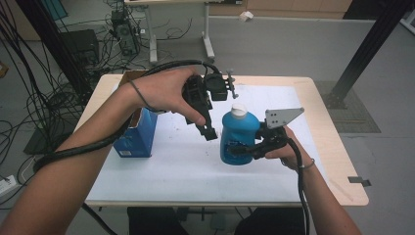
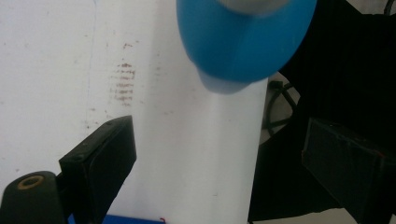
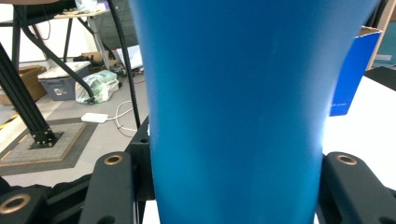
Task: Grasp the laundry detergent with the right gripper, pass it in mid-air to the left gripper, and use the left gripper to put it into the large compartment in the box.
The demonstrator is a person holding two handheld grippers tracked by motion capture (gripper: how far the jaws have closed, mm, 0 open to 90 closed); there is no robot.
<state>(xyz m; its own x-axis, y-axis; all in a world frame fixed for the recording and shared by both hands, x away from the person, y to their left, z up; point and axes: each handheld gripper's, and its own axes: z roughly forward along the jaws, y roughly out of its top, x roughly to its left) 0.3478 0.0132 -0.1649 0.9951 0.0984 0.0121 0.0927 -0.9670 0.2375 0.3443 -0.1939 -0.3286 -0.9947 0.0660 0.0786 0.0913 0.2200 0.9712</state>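
- the right gripper (image 1: 243,148) was clamped on the body of the blue bottle (image 1: 238,137), holding it upright over the white sheet on the counter (image 1: 337,147); its jaws flanked the bottle (image 3: 238,107).
- the left gripper (image 1: 209,131), jaws wide and empty, pointed down just beside the bottle's white cap (image 1: 239,109).
- judged step: approaching the cap; next called for centring the jaws on it and closing.
- both forearms reached in from below; a blue box (image 1: 137,134) stood at the left.
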